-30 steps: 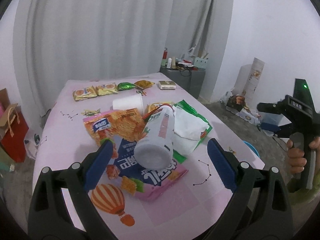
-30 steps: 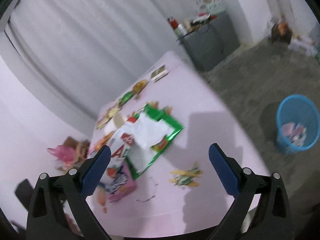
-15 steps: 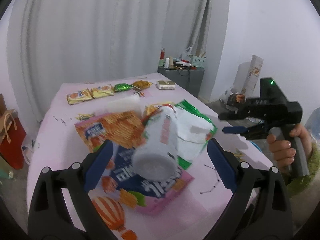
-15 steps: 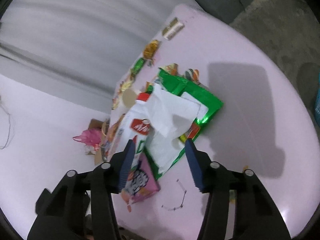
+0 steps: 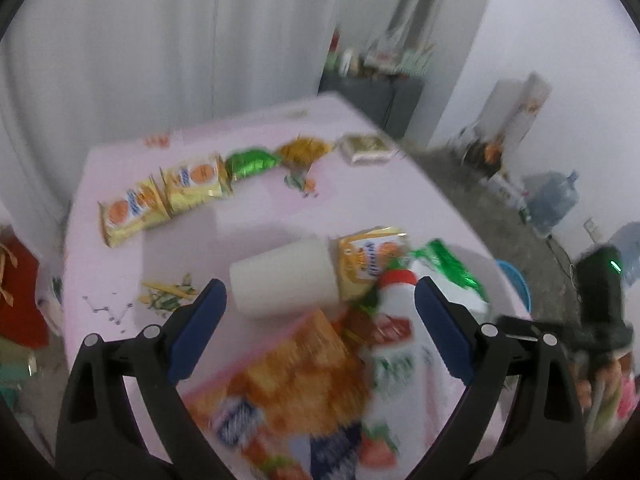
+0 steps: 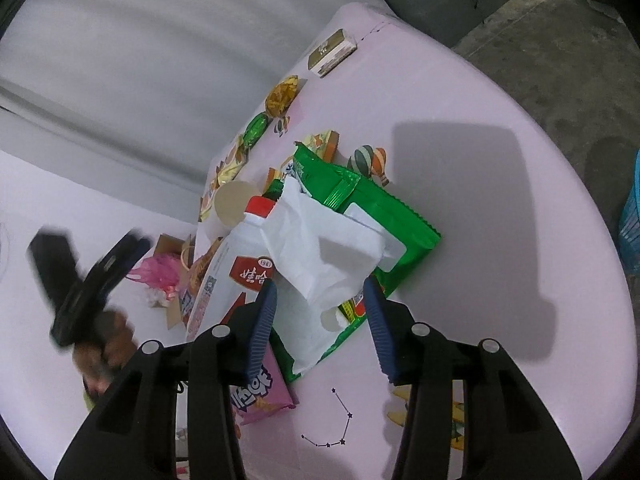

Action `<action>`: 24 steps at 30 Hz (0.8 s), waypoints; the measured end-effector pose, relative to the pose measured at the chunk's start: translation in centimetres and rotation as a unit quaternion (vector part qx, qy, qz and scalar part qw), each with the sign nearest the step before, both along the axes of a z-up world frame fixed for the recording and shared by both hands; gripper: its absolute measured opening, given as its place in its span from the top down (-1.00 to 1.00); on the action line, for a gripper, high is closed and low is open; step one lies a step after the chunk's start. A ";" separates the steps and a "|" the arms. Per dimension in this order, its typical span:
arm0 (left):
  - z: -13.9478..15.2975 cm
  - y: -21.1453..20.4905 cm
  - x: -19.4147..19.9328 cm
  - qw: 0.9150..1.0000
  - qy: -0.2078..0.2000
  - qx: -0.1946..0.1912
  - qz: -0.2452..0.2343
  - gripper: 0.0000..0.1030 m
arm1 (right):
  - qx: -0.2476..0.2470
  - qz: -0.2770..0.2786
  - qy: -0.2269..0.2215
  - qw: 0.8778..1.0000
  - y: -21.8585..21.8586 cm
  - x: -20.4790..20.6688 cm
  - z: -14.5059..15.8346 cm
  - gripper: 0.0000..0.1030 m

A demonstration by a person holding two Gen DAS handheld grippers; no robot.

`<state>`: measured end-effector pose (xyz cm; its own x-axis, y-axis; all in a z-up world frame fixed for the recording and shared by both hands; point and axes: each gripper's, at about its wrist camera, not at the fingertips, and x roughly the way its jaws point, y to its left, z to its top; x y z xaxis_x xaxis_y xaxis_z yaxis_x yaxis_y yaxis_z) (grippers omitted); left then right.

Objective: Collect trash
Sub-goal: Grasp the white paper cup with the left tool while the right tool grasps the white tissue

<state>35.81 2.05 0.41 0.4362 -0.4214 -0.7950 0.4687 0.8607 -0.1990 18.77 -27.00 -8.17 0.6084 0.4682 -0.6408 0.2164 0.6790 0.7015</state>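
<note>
Right gripper (image 6: 320, 312): jaws part open, holding nothing, blue pads straddling the near end of the white tissue (image 6: 320, 248). Tissue lay draped over the green wrapper (image 6: 400, 216), which ran off toward 1 o'clock on the pink table (image 6: 500, 92). White bottle (image 6: 236, 264), red-capped, lay on its side just at 10 o'clock of the pads, touching the tissue edge.

Left gripper (image 5: 318, 328): jaws wide, empty, hovering over the orange snack bag (image 5: 304, 380); paper roll (image 5: 284, 278) at 12 o'clock. This view was motion-blurred, so contact with the bag could not be judged.

Handling judgement: tissue looked light, limp, likely to crumple and slip from a shallow pinch; best taken at the bunched fold in its middle, closing fully. Foil wrapper probably slick and springy; pinch a crimped end seam. Bottle looked rigid and rounded, prone to rolling; grip across the body near the neck.

Blue bin (image 6: 630, 220) sat at 3 o'clock, off the table.
</note>
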 end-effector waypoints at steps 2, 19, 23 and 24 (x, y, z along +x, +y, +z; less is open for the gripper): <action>-1.7 -0.6 2.7 0.998 0.046 0.023 0.035 -0.76 | 0.001 0.000 0.000 1.000 -0.1 -0.1 0.0 0.12; -7.7 -1.1 8.2 0.981 0.156 0.037 0.109 -0.76 | 0.070 -0.012 0.016 0.997 -1.4 1.5 -1.7 0.36; -8.4 -0.9 8.3 0.980 0.164 0.033 0.110 -0.76 | 0.076 -0.018 0.020 0.997 -1.8 1.3 -1.9 0.37; -8.5 -0.9 8.3 0.980 0.165 0.033 0.110 -0.76 | 0.074 -0.018 0.018 0.997 -1.8 1.2 -1.7 0.37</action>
<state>44.11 1.18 -8.08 0.2265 -0.2894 -0.9300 0.1896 0.9497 -0.2494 19.95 -28.82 -9.89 0.6050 0.5370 -0.5879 0.2652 0.5603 0.7847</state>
